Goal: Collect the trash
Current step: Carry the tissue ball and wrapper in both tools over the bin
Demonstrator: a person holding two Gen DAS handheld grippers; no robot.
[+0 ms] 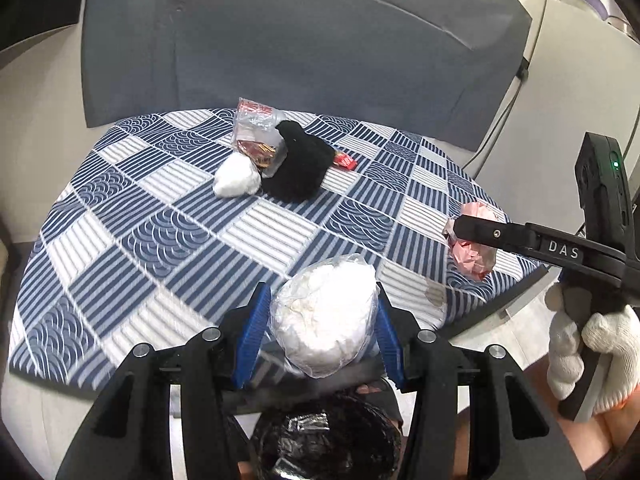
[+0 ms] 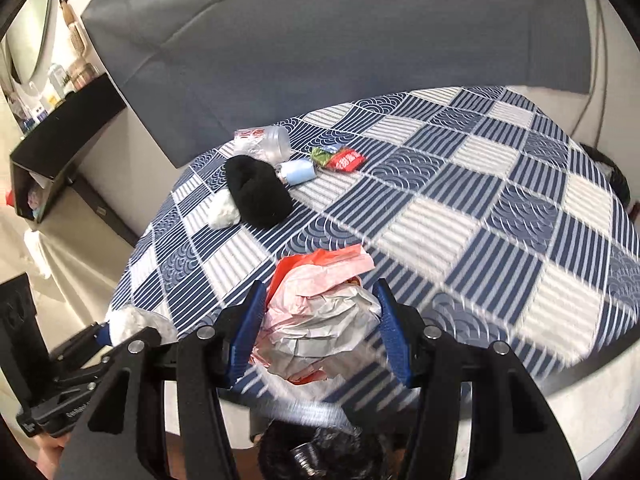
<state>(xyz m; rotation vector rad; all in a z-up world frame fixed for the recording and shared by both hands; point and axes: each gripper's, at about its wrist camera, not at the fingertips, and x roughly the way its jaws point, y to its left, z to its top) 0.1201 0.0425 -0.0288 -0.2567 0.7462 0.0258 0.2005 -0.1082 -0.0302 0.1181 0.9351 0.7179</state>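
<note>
My left gripper (image 1: 320,328) is shut on a white wad wrapped in clear plastic (image 1: 326,320), held over the near edge of the blue-and-white patterned table (image 1: 160,240). My right gripper (image 2: 320,328) is shut on a crumpled pink, red and grey paper wrapper (image 2: 320,320); the same wrapper (image 1: 472,248) shows at the right in the left wrist view. Below both grippers sits a black bin bag (image 1: 324,440) with foil trash inside. Farther back on the table lie a white tissue ball (image 1: 236,178), a black cloth (image 1: 300,168), a clear plastic bag (image 1: 256,132) and a red packet (image 2: 346,159).
A light blue roll (image 2: 298,171) and a green packet (image 2: 320,155) lie beside the red packet. A grey sofa back (image 1: 300,40) stands behind the table. A black shelf (image 2: 60,140) with bottles is at the left. A white-gloved hand (image 1: 580,344) holds the right gripper's handle.
</note>
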